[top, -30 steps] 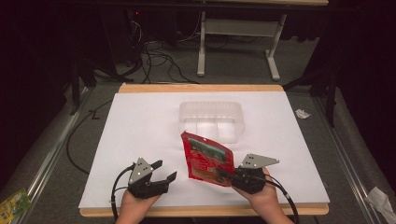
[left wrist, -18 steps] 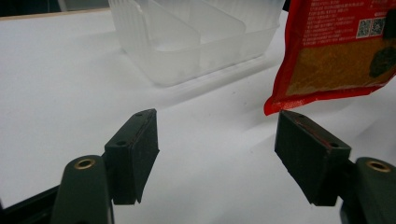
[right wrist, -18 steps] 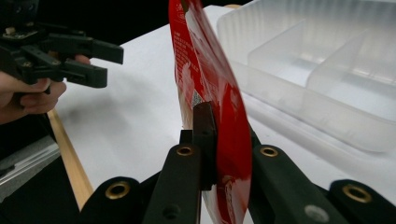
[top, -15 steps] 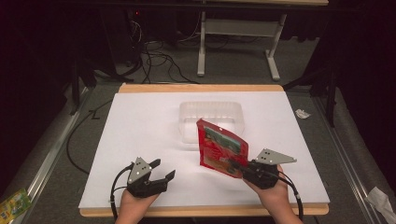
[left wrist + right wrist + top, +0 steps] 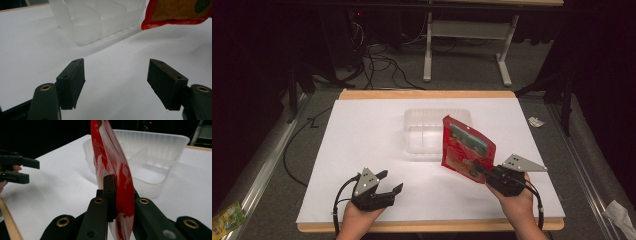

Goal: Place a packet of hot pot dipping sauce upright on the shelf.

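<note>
My right gripper [image 5: 479, 169] is shut on a red snack pouch [image 5: 466, 148] and holds it upright above the white table top, just right of a clear plastic divided tray [image 5: 427, 131]. In the right gripper view the red snack pouch [image 5: 115, 170] stands edge-on between the jaws, with the clear tray [image 5: 152, 152] behind it. My left gripper [image 5: 387, 189] rests open near the front edge, nothing between its fingers [image 5: 72, 80]. The left gripper view has the tray [image 5: 95, 20] ahead and a corner of the pouch [image 5: 175, 12] at the upper right.
The white table top [image 5: 362, 140] has wooden edges at front and back. A crumpled scrap [image 5: 536, 121] lies off the right edge, a green-yellow packet [image 5: 226, 218] on the floor at bottom left. Cables and a desk frame [image 5: 464, 45] stand behind.
My right gripper has lifted the red pouch off the table and carried it right and slightly back, tipping it upright beside the tray. The left gripper has stayed put.
</note>
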A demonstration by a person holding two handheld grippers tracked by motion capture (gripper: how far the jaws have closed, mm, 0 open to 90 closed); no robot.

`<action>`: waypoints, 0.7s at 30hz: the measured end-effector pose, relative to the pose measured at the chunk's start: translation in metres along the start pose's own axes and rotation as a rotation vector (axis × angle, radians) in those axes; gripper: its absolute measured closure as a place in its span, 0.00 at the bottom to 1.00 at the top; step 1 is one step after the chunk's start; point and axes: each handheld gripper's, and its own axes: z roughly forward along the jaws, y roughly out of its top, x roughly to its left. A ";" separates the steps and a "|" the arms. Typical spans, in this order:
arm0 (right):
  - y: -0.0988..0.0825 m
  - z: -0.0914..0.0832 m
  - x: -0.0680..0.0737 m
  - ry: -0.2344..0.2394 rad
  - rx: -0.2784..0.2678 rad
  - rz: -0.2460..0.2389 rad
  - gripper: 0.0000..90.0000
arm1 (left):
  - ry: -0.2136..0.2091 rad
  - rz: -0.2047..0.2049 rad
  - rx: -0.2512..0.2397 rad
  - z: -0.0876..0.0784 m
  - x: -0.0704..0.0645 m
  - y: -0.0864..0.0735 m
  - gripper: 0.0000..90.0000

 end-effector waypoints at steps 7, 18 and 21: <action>0.000 -0.006 -0.009 -0.055 -0.014 0.017 0.96 | -0.028 0.042 0.012 0.005 -0.002 0.003 0.33; 0.010 -0.014 -0.006 -0.128 -0.046 0.033 0.96 | -0.070 0.039 -0.030 -0.002 -0.003 0.005 0.33; 0.016 -0.016 -0.009 -0.143 -0.071 0.041 0.96 | -0.077 0.039 -0.037 -0.003 -0.003 0.005 0.33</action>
